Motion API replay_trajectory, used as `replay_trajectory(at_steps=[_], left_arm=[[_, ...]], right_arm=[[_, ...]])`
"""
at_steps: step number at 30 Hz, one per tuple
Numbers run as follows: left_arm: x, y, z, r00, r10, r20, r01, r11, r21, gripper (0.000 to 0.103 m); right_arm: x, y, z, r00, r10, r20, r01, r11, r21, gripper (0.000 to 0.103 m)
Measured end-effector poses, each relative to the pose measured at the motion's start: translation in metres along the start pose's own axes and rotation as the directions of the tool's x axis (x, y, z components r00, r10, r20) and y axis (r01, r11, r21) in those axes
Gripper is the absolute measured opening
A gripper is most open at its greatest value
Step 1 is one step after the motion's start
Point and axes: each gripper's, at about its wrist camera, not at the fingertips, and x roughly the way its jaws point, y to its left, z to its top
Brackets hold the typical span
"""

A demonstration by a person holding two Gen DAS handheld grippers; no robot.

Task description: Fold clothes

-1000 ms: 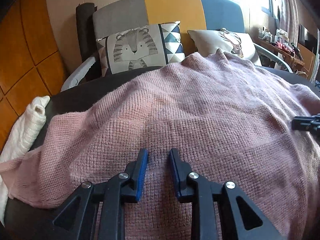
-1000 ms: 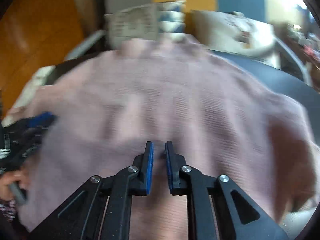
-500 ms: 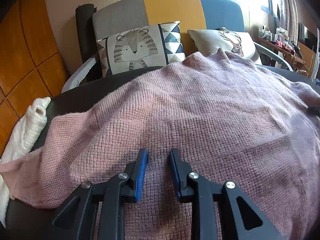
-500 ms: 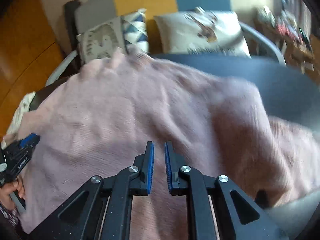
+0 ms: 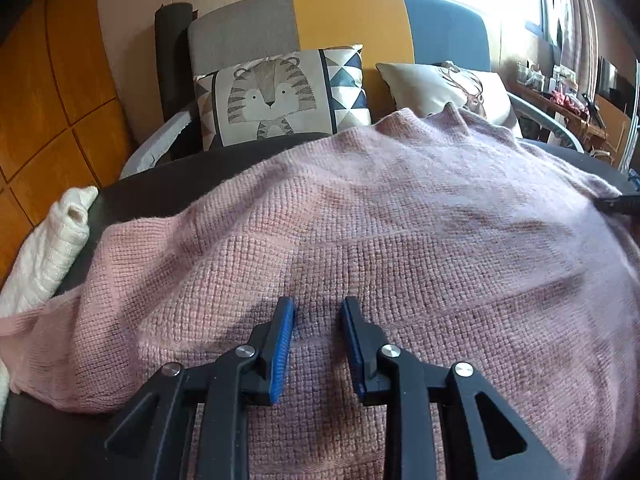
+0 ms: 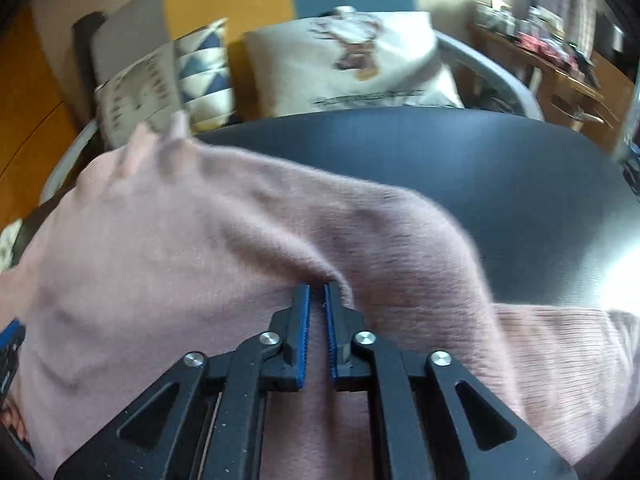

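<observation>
Sweater [image 5: 400, 240], one pink knit, covers the dark tabletop [image 6: 480, 168]; left tool [image 5: 317, 312] opening, empty; right tool [image 6: 317, 292] pinches its fold.

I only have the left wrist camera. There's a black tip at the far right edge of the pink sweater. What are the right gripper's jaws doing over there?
Observer: In the right wrist view, the right gripper has its jaws almost together. Its tips are at a raised ridge of the pink sweater. The picture is blurred, so I cannot tell whether any knit is pinched.
Operator: Where does the sweater end on that side?
Observer: A ribbed part, probably a sleeve, lies out to the right of that gripper on the dark table.
Operator: Anything on the table beyond it?
Observer: Nothing I can see. The far edge of the table meets a deer cushion.
</observation>
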Motion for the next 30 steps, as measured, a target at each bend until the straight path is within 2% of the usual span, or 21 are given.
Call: replay_trajectory(at_steps=[3,5,8,11,13,14,15,18,20,23,26,30], left_arm=[[0.0,0.0,0.0,1.0,0.004,-0.001,-0.004,1.0,0.005,0.026],[-0.001,-0.001,0.0,1.0,0.007,-0.001,-0.007,1.0,0.007,0.026],[-0.002,-0.002,0.0,1.0,0.013,-0.002,-0.013,1.0,0.012,0.026],[-0.003,-0.003,0.0,1.0,0.015,-0.001,-0.015,1.0,0.013,0.026],[-0.003,-0.003,-0.001,1.0,0.015,-0.001,-0.015,1.0,0.013,0.026],[-0.003,-0.002,-0.001,1.0,0.014,-0.001,-0.014,1.0,0.013,0.026],[-0.003,-0.002,-0.001,1.0,0.014,-0.001,-0.014,1.0,0.012,0.026],[-0.002,-0.001,-0.001,1.0,0.014,-0.001,-0.014,1.0,0.015,0.026],[-0.002,-0.001,-0.001,1.0,0.018,-0.001,-0.018,1.0,0.019,0.026],[-0.002,-0.002,-0.001,1.0,0.026,-0.001,-0.026,0.999,0.026,0.026],[-0.002,-0.003,0.0,0.999,0.032,-0.001,-0.032,0.999,0.031,0.026],[-0.002,-0.003,0.0,1.0,0.029,-0.002,-0.029,0.999,0.03,0.026]], right_arm=[[-0.012,-0.003,-0.002,0.997,0.073,0.003,-0.073,0.996,0.054,0.008],[-0.033,-0.001,-0.009,0.99,0.138,0.044,-0.141,0.987,0.081,0.009],[-0.048,0.012,-0.021,0.981,0.191,0.037,-0.192,0.98,0.043,0.009],[-0.048,0.007,-0.033,0.991,0.13,-0.001,-0.13,0.991,0.001,0.009],[-0.041,-0.013,-0.036,1.0,0.016,-0.011,-0.016,1.0,0.011,0.009],[-0.038,-0.027,-0.035,1.0,-0.02,-0.008,0.021,0.999,0.036,0.004],[-0.039,-0.041,-0.034,1.0,-0.004,0.005,0.004,0.997,0.079,0.001],[-0.04,-0.066,-0.03,1.0,0.013,0.021,-0.016,0.987,0.16,0.0],[-0.043,-0.059,-0.028,1.0,-0.011,0.001,0.011,0.99,0.14,0.0],[-0.057,-0.035,-0.029,1.0,-0.005,0.014,0.003,0.994,0.107,0.003],[-0.075,-0.001,-0.04,0.998,0.046,0.031,-0.047,0.999,0.018,0.004],[-0.079,0.057,-0.056,0.993,0.119,0.003,-0.118,0.986,-0.12,0.004]])
